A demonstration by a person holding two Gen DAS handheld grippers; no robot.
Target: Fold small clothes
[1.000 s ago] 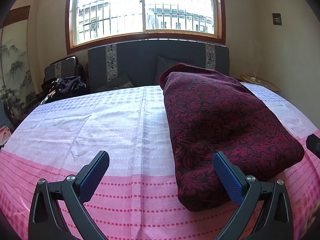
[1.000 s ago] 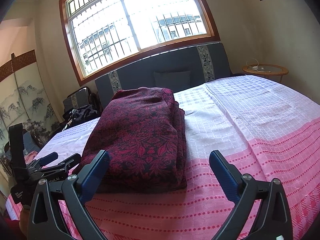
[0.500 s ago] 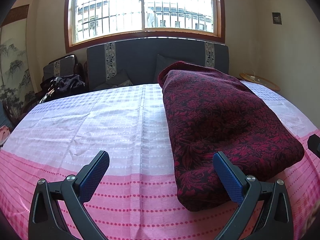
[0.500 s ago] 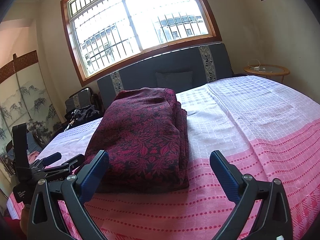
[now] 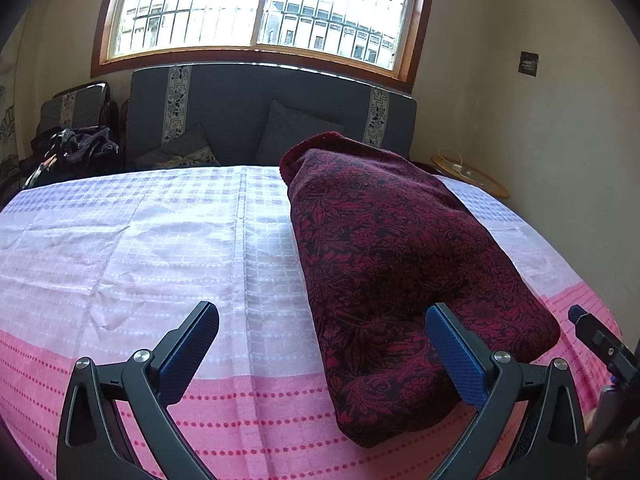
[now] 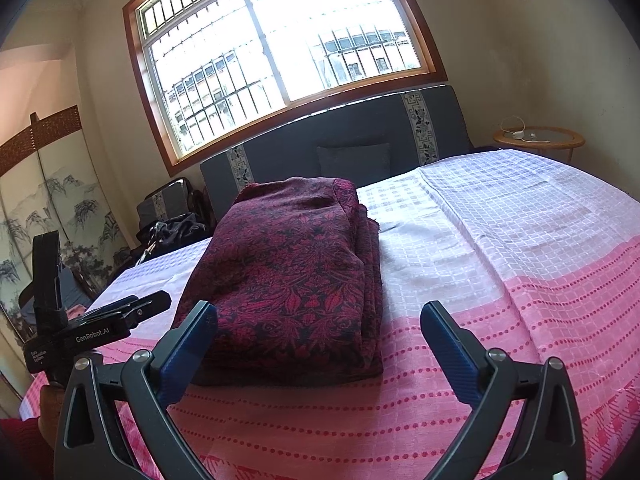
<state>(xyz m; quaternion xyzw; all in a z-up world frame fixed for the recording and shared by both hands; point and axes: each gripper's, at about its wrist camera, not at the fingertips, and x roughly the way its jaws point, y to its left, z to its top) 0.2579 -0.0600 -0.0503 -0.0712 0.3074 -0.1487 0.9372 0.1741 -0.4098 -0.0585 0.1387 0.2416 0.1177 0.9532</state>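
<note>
While the dark red patterned garment lies folded into a thick bundle on the pink and white bedspread, both tools are released and hold nothing: the left gripper has its jaws wide apart at the bottom of its frame, and the right gripper stands the same way. In the left view the bundle fills the centre right, with the gripper's right finger in front of its near end; whether they touch I cannot tell. In the right view it sits at centre left, with the left finger in front of its near corner. I judge the folding nearly finished. The risk from here is that a finger catches the near edge during a further move and drags the top layer, so the stacked edges on the bundle's right side in the right view slip open; the layers look loose there. Compared with one second ago, the left camera has tilted, so the window now leans and the bundle sits a little more to the right, while the right view shows it slightly closer. The jaws have stayed open, and the garment itself has not changed shape.
</note>
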